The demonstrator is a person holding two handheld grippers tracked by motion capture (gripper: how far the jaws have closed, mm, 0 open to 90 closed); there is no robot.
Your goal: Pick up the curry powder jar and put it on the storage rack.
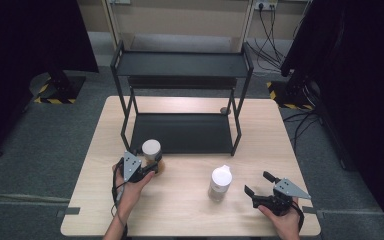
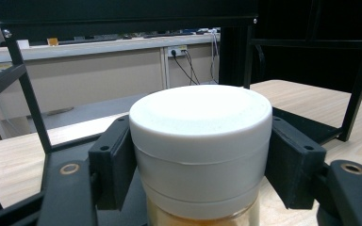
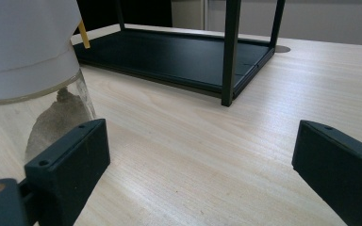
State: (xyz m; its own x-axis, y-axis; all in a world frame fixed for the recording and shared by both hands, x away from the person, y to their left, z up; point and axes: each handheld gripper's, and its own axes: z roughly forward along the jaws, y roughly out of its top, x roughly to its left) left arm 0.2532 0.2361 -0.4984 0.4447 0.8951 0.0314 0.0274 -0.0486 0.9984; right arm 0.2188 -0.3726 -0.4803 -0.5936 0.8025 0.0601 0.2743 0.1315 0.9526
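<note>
Table [image 1: 190,210]: pale wood grain, rectangular, set on grey carpet. Rack [image 1: 180,65]: black metal, two shelves, standing at the table's far half, lower shelf resting on the tabletop. Room: dark curtains at both sides, yellow-black striped stand bases on the floor, a beige wall with sockets and trailing cables behind. Jar [image 1: 152,152]: white lid, amber contents, upright on the table just before the rack's left front corner. Left gripper [image 1: 150,167]: held in the left hand [image 1: 130,187], jaws clenched on the jar, one pad on each side of the lid. Bottle [image 1: 220,184]: clear body, white cap, upright near the table's middle front, well apart from the jar. Right gripper [image 1: 258,184]: held in the right hand [image 1: 285,217], jaws spread wide with nothing between them, pointing toward the bottle from its right and not touching it. High view gives the whole layout and both forearms. Left gripper view adds the grip itself: pads flat against the jar's [image 2: 200,146] lid, the amber fill just below it, and a long counter with wall sockets beyond the rack. Right gripper view adds the bottle's [image 3: 33,61] greyish contents heaped against the glass, close by one pad, and bare tabletop [image 3: 193,160] between the jaws.
</note>
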